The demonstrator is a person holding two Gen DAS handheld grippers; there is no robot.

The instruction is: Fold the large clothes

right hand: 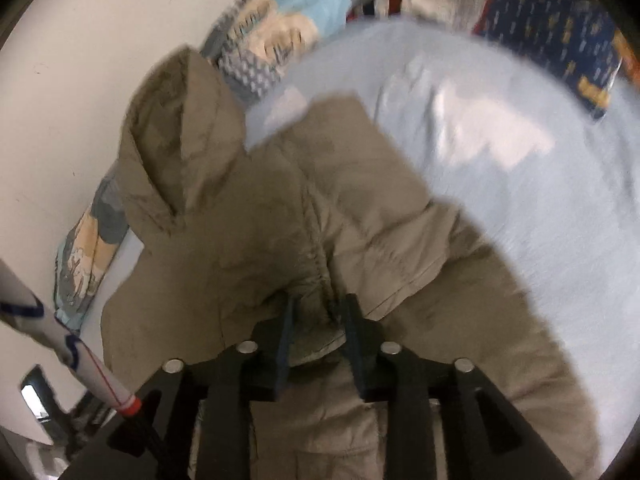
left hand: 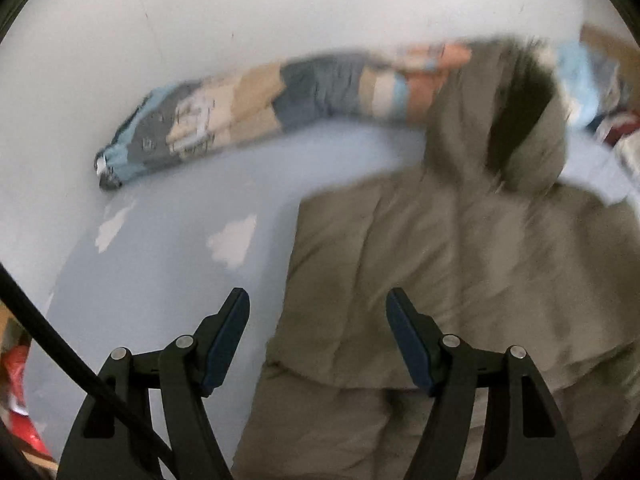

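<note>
A: What was hard to make out?

B: Both views were smeared by blur; the olive jacket (left hand: 440, 280) ran off the lower edge, and its hood's (left hand: 520, 120) dark lining showed no detail.

A: And the grippers?

B: The left gripper (left hand: 318, 304) hung above the jacket's left edge, fingers spread wide, holding nothing; the right gripper (right hand: 320, 308) was closed narrow on a bunched fold of the jacket's fabric.

A: Where did the jacket lie?

B: Spread on the pale blue bed sheet (right hand: 520, 200), hood toward the white wall (left hand: 280, 8), beside a patterned blanket (left hand: 240, 108); puffy, creased.
</note>
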